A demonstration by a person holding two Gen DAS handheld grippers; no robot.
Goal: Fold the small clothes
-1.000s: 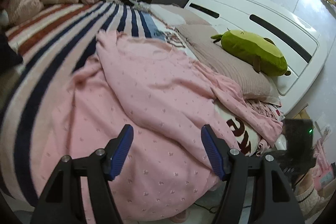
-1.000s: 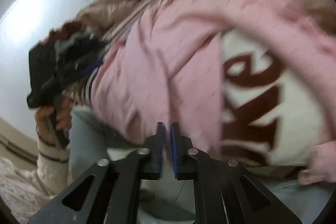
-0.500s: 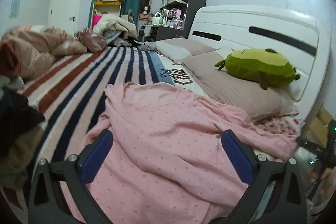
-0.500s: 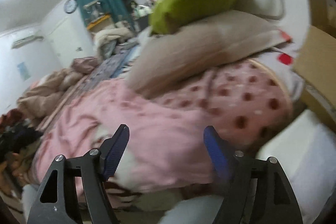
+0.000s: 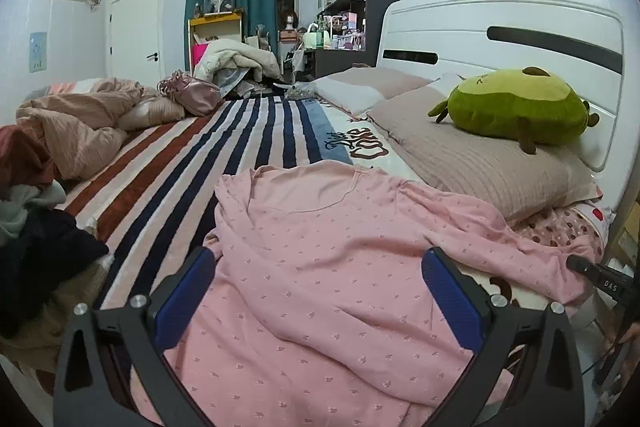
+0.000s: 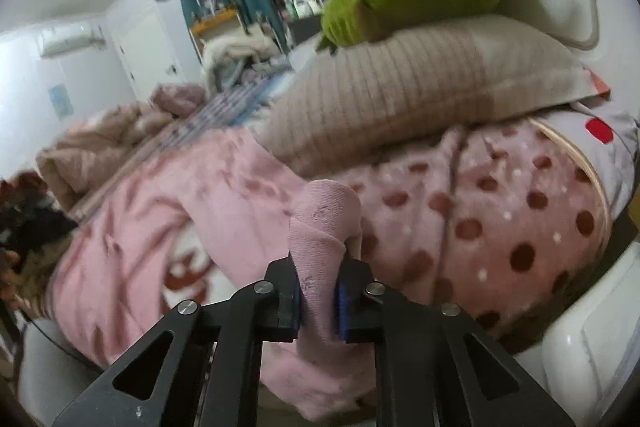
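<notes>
Pale pink speckled top (image 5: 328, 267), navy-rust striped blanket (image 5: 224, 143), green plush (image 5: 512, 107).
</notes>
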